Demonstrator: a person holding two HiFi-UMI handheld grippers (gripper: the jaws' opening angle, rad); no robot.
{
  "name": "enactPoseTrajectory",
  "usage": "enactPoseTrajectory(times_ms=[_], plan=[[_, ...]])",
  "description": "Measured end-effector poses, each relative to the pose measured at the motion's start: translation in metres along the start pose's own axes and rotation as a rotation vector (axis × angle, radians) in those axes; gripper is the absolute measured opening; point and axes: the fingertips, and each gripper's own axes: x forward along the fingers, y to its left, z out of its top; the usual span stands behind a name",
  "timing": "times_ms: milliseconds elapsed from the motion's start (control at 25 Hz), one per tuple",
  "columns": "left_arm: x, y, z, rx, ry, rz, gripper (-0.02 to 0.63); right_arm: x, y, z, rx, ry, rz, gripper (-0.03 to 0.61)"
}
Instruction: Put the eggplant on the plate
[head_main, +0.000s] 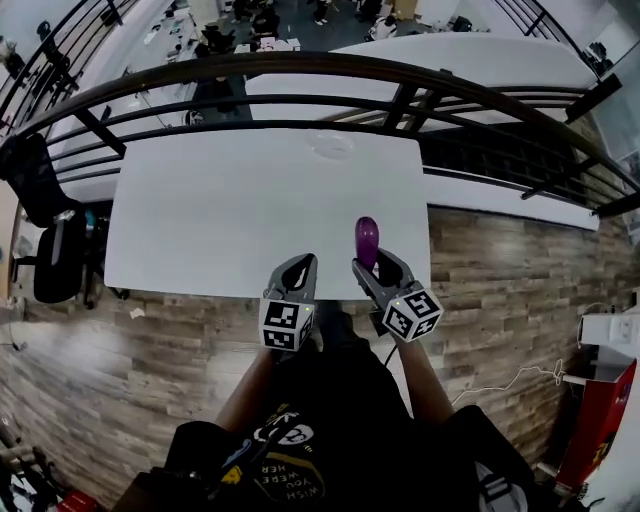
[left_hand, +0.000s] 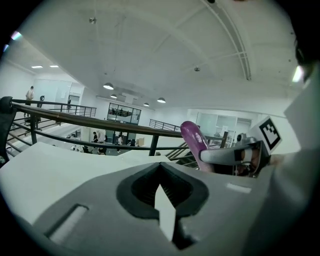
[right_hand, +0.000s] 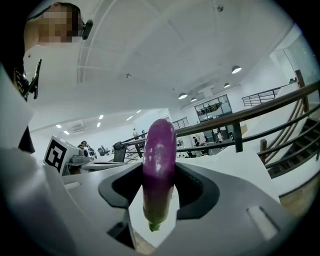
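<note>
Our right gripper (head_main: 370, 265) grips the eggplant (right_hand: 159, 165) upright, well apart from the plate (head_main: 332, 145). Our left gripper (left_hand: 161, 172) is closed and empty. We should lower the eggplant slowly onto the plate before we open the jaws.

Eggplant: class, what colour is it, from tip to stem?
Purple eggplant, turning green at the stem end; it shows best in the right gripper view.

White table (head_main: 230, 215), clear plate (head_main: 332, 145) at far edge

Eggplant (head_main: 367, 240): slender, glossy purple, upright, green stem end down, gripped in right tongs (head_main: 372, 262) over tabletop (head_main: 220, 210), 5 o'clock edge. Plate (head_main: 332, 145): pale, round, 12 o'clock.
</note>
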Motion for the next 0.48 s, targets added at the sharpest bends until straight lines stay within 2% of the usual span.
enactPoseTrajectory(times_ms=[280, 480], plan=[[0.096, 0.058, 0.025, -0.013, 0.01, 0.053, 0.005, 0.112, -0.096, 0.014, -0.133, 0.111, 0.047, 0.202], [0.173, 0.082, 0.045, -0.07, 0.023, 0.093, 0.005, 0.182, -0.167, 0.029, -0.185, 0.203, 0.065, 0.202]])
